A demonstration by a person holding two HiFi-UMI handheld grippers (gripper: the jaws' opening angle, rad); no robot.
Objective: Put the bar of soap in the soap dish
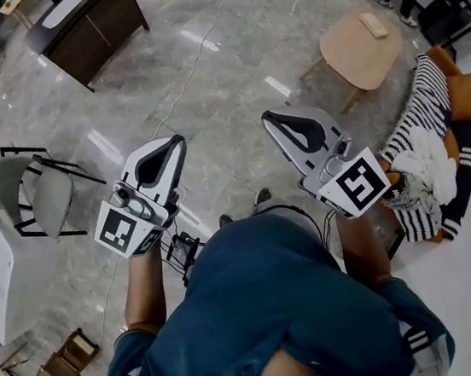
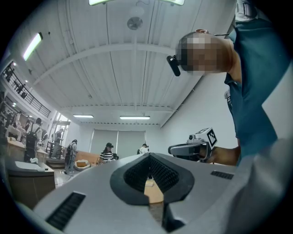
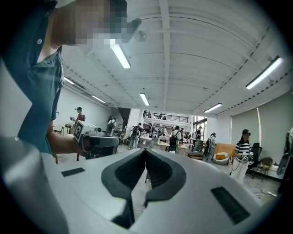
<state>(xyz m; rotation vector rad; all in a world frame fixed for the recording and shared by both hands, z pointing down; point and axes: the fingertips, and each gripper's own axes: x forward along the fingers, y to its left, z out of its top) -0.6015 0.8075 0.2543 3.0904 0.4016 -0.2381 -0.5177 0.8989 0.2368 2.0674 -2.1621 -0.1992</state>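
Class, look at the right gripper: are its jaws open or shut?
Shut. The right gripper has its tips touching in its own view, nothing between them.

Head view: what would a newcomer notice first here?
The left tool and right tool, both white, are held side by side mid-frame, shut and empty, above a grey floor. At upper right, a round wooden table bears a small pale block. A striped sofa lines the right edge.
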